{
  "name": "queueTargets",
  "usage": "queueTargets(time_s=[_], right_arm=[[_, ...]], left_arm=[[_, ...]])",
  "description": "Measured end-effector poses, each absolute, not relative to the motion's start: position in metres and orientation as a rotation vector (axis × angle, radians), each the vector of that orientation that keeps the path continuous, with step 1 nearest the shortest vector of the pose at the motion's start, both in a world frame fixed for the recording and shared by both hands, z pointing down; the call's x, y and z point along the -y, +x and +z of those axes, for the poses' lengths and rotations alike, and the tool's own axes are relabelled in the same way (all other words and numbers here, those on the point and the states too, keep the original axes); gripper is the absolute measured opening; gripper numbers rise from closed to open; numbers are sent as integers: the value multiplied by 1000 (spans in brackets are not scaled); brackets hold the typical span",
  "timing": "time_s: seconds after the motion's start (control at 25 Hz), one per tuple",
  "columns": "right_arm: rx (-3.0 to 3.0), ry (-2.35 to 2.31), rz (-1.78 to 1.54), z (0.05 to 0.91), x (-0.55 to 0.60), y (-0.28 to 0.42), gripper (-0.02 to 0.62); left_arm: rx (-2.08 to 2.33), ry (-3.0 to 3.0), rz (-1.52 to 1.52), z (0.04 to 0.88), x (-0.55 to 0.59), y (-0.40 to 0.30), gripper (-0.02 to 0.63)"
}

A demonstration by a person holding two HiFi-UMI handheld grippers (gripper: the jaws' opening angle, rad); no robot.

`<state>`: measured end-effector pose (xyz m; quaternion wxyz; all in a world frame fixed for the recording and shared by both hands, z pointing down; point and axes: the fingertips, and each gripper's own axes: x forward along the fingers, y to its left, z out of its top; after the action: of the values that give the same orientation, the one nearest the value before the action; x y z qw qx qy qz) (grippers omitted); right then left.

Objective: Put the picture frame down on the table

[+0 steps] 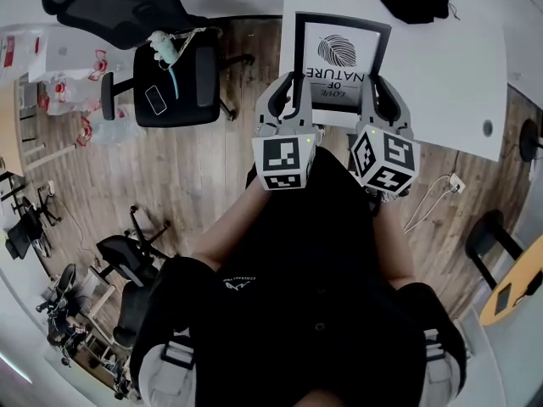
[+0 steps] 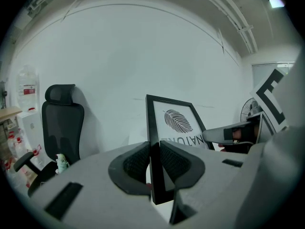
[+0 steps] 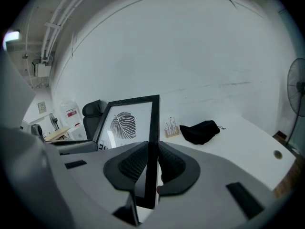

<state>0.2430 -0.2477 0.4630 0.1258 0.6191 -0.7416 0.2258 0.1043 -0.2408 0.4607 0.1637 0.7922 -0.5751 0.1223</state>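
The frame (image 1: 341,53) looks stiff, light, probably glazed, so fragile. The left tongs (image 2: 153,162) and right tongs (image 3: 151,162) each pinch a side rail, a sound hold by the table (image 1: 441,83).

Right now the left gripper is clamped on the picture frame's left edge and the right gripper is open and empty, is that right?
Not quite. The left gripper is clamped on the picture frame at its left edge, but the right gripper is not open and empty: the right gripper view shows its jaws shut on the frame's right edge.
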Motion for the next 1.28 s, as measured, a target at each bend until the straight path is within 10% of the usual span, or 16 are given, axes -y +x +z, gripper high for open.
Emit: queueTargets(time_s=[1.28], right_arm=[[1844, 1654, 1009, 619, 260, 230, 64]], left_arm=[[1370, 1996, 628, 622, 263, 91, 74]])
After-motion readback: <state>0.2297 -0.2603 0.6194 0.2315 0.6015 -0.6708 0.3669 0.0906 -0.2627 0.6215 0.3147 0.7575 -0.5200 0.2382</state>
